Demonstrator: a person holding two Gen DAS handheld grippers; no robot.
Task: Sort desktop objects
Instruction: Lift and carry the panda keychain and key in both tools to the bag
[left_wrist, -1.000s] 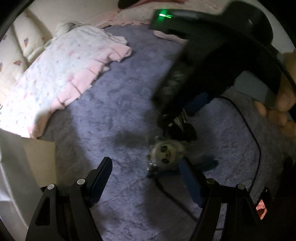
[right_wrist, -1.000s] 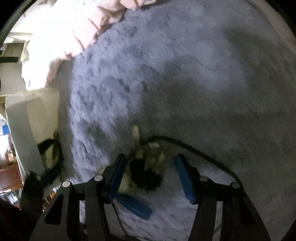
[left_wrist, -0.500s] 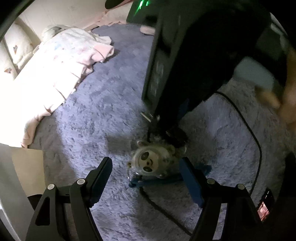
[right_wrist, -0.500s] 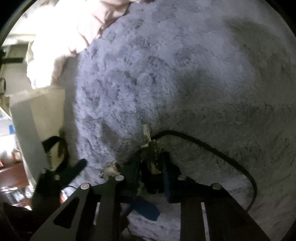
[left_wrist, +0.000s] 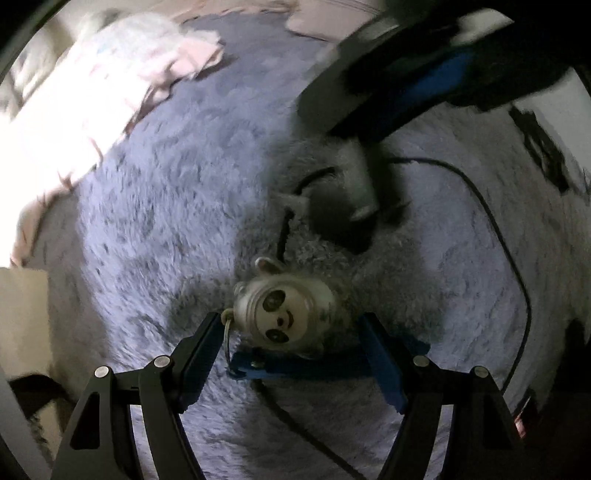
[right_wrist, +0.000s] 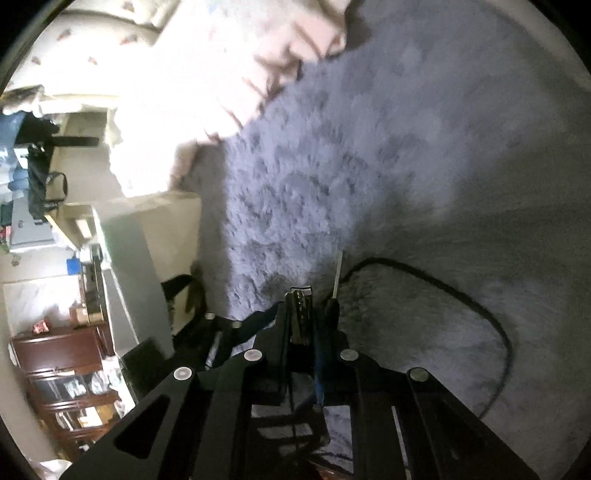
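Note:
A round panda-face charm (left_wrist: 284, 317) with a metal ring lies on the fluffy purple rug (left_wrist: 166, 206), on top of a blue strap (left_wrist: 295, 367). My left gripper (left_wrist: 289, 321) points down over it. Its jaws are closing, one on each side of the charm with gaps left, so the pads are off it. My right gripper (right_wrist: 306, 295) is shut on a dark bundle with a metal clip (right_wrist: 301, 314). In the left wrist view the right gripper (left_wrist: 406, 85) is a blur above the rug, and the dark bundle (left_wrist: 343, 221) hangs below it.
A black cable (left_wrist: 509, 266) loops over the rug beside the charm, the same cable (right_wrist: 461, 295) curving right of the held bundle. A pink-and-white blanket (left_wrist: 92, 92) lies at the rug's far left. A beige box (right_wrist: 159, 229) and a wooden cabinet (right_wrist: 62, 362) stand past the rug's edge.
The right gripper has shut on the dark bundle and lifted it off the rug. The left gripper has sunk, and the panda charm now sits between its fingers.

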